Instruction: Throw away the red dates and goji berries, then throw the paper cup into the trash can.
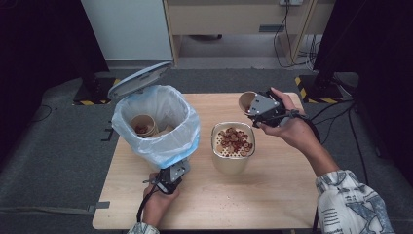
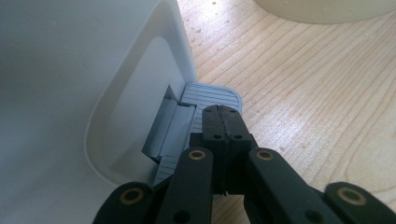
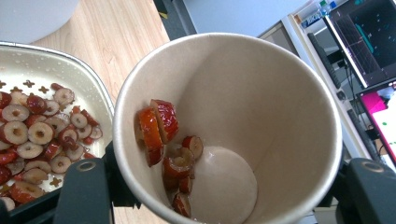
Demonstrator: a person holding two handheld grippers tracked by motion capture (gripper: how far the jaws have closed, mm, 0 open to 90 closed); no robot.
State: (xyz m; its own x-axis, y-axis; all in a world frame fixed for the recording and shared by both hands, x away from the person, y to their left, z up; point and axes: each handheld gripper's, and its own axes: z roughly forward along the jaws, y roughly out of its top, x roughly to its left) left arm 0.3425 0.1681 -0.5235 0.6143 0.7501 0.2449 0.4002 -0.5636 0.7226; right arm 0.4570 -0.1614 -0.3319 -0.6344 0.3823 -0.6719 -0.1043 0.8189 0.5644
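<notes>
On the wooden table [image 1: 272, 195] the largest thing is a white pedal bin [image 1: 156, 124] at the left, lined with a pale blue bag, its lid [image 1: 139, 78] tipped up and open; inside lie a paper cup and some reddish scraps. Just right of it, at the table's middle, stands a cream container [image 1: 233, 148] whose perforated top tray is heaped with sliced red dates [image 1: 234, 139]. Above and right of that, the right gripper [image 1: 253, 108] has its jaws clamped round a paper cup [image 3: 229, 126], held tilted on its side with its mouth toward the bin; a few date slices [image 3: 163, 140] cling to its inner wall and bottom. The left gripper [image 2: 223, 122], held low at the bin's foot, has its jaws pressed together, their tips resting on the grey ribbed pedal [image 2: 210, 95].
</notes>
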